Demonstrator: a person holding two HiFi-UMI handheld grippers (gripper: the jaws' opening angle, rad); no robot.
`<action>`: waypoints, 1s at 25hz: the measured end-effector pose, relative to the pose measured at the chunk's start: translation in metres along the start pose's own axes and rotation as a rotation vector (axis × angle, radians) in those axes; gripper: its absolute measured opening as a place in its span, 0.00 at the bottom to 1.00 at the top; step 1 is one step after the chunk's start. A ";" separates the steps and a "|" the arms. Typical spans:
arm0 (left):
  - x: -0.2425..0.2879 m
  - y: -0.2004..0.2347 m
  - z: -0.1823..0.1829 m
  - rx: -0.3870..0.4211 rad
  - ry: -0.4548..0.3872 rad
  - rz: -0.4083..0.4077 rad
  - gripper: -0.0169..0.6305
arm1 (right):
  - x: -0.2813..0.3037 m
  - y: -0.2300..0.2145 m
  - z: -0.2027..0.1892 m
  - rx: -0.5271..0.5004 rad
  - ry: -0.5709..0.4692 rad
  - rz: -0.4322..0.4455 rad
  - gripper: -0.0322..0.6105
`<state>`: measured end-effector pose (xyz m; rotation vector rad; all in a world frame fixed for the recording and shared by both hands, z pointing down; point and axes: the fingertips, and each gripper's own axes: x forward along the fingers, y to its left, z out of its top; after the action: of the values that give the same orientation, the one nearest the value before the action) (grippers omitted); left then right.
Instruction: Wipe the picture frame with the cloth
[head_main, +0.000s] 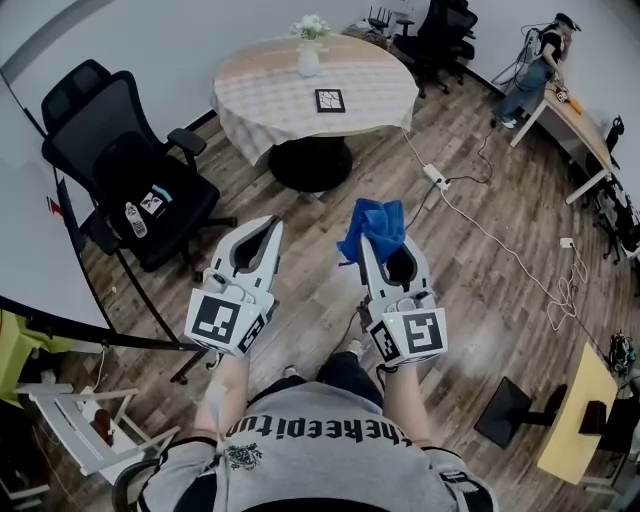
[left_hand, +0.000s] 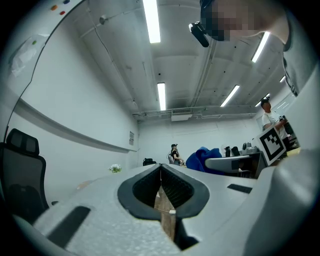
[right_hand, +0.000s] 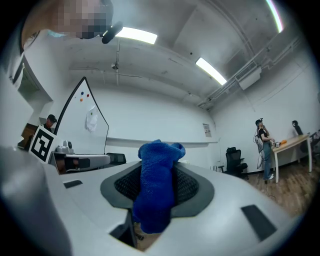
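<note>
— What do we have around us?
— Ahead of us stands a round table (head_main: 262, 105) with a checked cover, and a vase (head_main: 309, 58) of white flowers stands on it. To our left is a black chair (head_main: 125, 165) with small things on its seat. To our right a cable (head_main: 480, 225) with a power strip runs across the wood floor (head_main: 300, 290). A person (head_main: 538, 62) stands at a desk (head_main: 578, 125) in the far corner.
— What is between us and the table?
— Only a piece of floor; the chair and the cable stay at the sides.
— Where is the frame (head_main: 329, 100)?
— It is on the table, near the front edge, just before the vase and well apart from both grippers. It is small and square, with a dark border and a black-and-white picture, and it seems to lie flat.
— And our grippers?
— The right gripper (head_main: 372, 248) is clamped on the blue cloth (head_main: 375, 225), which bunches up above the jaws. The left gripper (head_main: 274, 223) has its jaws together with nothing in them
</note>
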<state>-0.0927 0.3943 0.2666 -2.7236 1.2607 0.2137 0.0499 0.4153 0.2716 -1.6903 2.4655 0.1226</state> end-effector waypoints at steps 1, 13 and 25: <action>0.004 -0.001 0.000 0.003 0.000 0.004 0.05 | 0.001 -0.005 0.000 0.002 -0.004 0.003 0.29; 0.081 -0.025 -0.001 0.032 -0.024 0.064 0.05 | 0.032 -0.083 0.005 -0.009 0.000 0.089 0.29; 0.151 -0.063 -0.009 0.041 -0.031 0.120 0.05 | 0.042 -0.147 0.002 -0.001 0.005 0.200 0.29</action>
<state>0.0530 0.3207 0.2514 -2.6023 1.4056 0.2391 0.1726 0.3237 0.2651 -1.4420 2.6331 0.1424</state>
